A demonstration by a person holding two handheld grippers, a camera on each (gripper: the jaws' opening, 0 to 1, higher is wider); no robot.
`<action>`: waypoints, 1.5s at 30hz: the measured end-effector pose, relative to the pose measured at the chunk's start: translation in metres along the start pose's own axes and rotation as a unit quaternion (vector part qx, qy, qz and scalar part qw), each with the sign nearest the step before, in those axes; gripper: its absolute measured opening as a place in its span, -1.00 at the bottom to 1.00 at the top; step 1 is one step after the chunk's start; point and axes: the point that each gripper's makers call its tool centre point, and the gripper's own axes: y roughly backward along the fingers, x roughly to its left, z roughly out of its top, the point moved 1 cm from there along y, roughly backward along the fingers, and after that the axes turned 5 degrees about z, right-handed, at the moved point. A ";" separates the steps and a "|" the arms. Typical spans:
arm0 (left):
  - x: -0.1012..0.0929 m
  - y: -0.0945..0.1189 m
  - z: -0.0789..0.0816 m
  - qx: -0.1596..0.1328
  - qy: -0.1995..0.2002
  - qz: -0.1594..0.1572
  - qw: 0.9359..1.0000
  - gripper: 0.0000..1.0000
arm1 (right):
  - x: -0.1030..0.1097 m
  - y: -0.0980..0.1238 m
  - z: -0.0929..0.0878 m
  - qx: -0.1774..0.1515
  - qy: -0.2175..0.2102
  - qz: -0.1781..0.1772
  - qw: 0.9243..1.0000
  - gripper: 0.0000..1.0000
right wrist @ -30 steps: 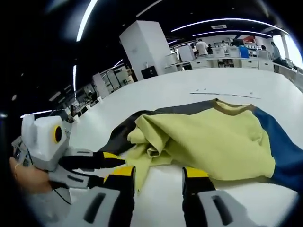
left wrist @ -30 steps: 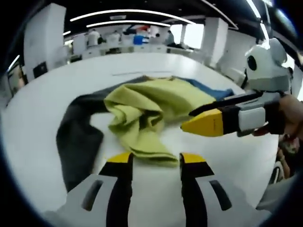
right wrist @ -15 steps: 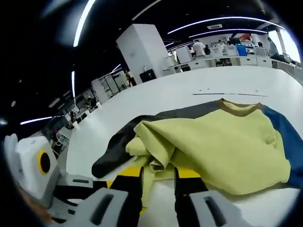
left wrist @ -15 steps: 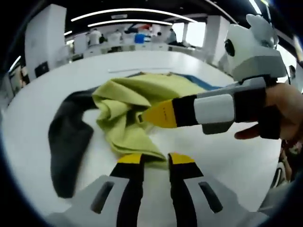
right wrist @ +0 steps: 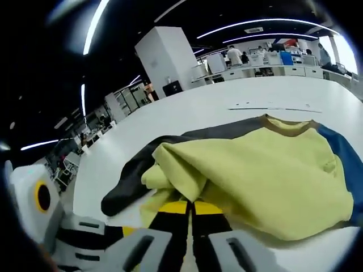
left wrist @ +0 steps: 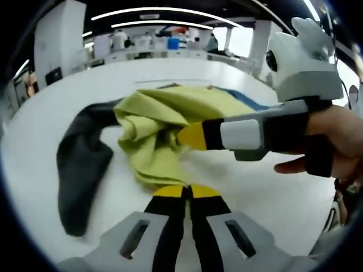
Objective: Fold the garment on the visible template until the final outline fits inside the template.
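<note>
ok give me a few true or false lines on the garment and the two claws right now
1. The left claw is shut on the yellow hem of the garment. True.
2. The right claw is wide open above the cloth. False: its jaws are closed together at the bunched yellow fabric.
3. The garment lies flat and fully spread. False: the yellow body is bunched and folded over itself.
4. A dark grey sleeve trails out to one side on the white table. True.
5. The garment has a blue part by the far edge in the right gripper view. True.
6. The garment sits on a wooden table. False: the table is white.
</note>
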 end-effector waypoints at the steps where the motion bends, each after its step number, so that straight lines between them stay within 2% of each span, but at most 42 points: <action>1: 0.001 0.001 0.000 -0.001 -0.005 0.000 1.000 -1.00 | 0.000 0.001 0.000 0.002 0.004 0.000 1.000 -1.00; 5: 0.006 0.008 0.002 -0.003 -0.005 -0.001 1.000 -1.00 | -0.003 0.011 0.002 0.006 0.011 -0.004 1.000 -1.00; 11: 0.017 0.022 0.009 -0.012 -0.015 0.003 1.000 -1.00 | -0.009 0.037 0.005 0.005 0.027 -0.015 1.000 -1.00; 13: 0.019 0.028 0.010 -0.008 -0.016 -0.001 1.000 -1.00 | -0.013 0.049 0.003 0.011 0.043 -0.026 0.999 -1.00; 20: 0.026 0.046 0.012 -0.011 -0.039 -0.005 0.999 -1.00 | -0.018 0.082 -0.005 0.008 0.040 -0.040 0.998 -1.00; 26: 0.023 0.054 0.013 -0.004 -0.045 -0.029 0.999 -1.00 | -0.022 0.108 -0.011 0.009 0.058 -0.058 0.997 -1.00; 29: 0.023 0.061 0.016 -0.006 -0.061 -0.037 0.997 -1.00 | -0.021 0.122 -0.013 0.009 0.071 -0.062 0.996 -1.00; 31: 0.023 0.066 0.017 -0.007 -0.070 -0.040 0.997 -1.00 | -0.022 0.132 -0.013 0.005 0.071 -0.066 0.995 -1.00; 33: 0.024 0.072 0.016 -0.001 -0.060 -0.042 0.997 -1.00 | -0.026 0.144 -0.013 -0.003 0.063 -0.080 0.995 -1.00; 35: 0.025 0.080 0.017 -0.001 -0.065 -0.044 0.997 -1.00 | -0.028 0.155 -0.011 -0.020 0.049 -0.086 0.995 -1.00; 39: 0.026 0.093 0.018 -0.008 -0.076 -0.047 0.996 -1.00 | -0.028 0.170 -0.014 -0.024 0.048 -0.093 0.994 -1.00; 45: 0.022 0.106 0.009 -0.005 -0.101 -0.067 0.993 -1.00 | -0.027 0.197 -0.023 -0.031 0.045 -0.100 0.993 -1.00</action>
